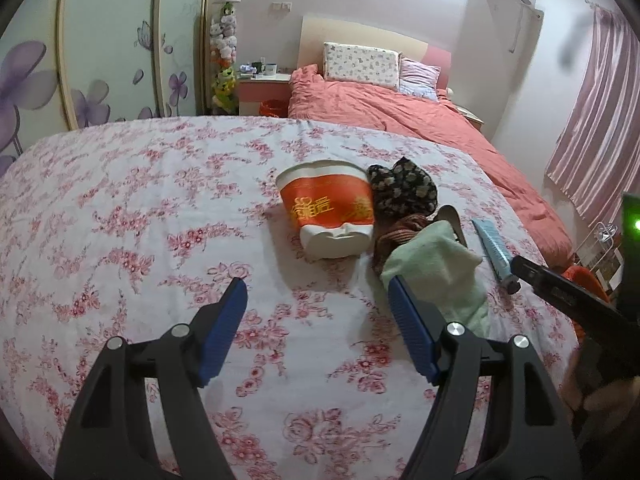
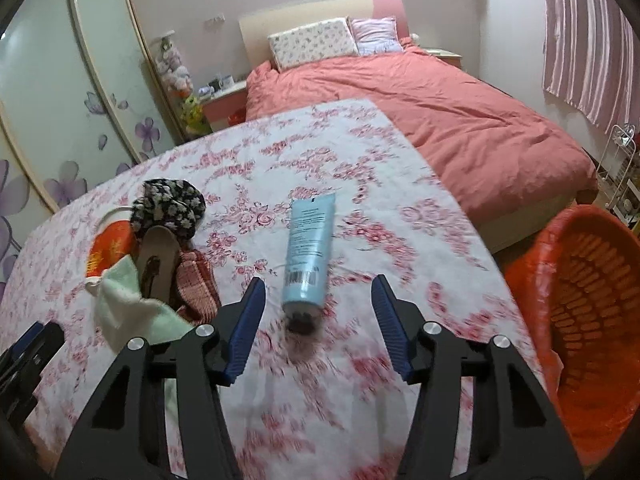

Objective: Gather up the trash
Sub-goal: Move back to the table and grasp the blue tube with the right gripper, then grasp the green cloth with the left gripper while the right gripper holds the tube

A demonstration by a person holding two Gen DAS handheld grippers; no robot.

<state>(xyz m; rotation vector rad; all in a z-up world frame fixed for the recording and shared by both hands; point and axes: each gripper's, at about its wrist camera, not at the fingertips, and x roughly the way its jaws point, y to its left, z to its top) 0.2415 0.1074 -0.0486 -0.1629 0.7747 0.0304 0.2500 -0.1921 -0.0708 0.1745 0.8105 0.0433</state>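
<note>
A crushed orange and white paper cup (image 1: 330,212) lies on its side on the floral tablecloth (image 1: 120,220); it also shows in the right wrist view (image 2: 109,250). My left gripper (image 1: 316,300) is open and empty, just short of the cup. A light blue tube (image 2: 310,252) with a dark cap lies on the cloth; it also shows in the left wrist view (image 1: 494,250). My right gripper (image 2: 318,294) is open with the tube's cap end between its fingertips, not touching. An orange basket (image 2: 584,312) lined with a bag stands right of the table.
Beside the cup lie a pale green cloth (image 1: 436,272), a black floral fabric piece (image 1: 402,190), a slipper (image 2: 158,256) and a reddish knitted item (image 2: 196,280). A bed with a coral duvet (image 2: 440,120) stands behind the table. Wardrobe doors (image 1: 100,48) are at left.
</note>
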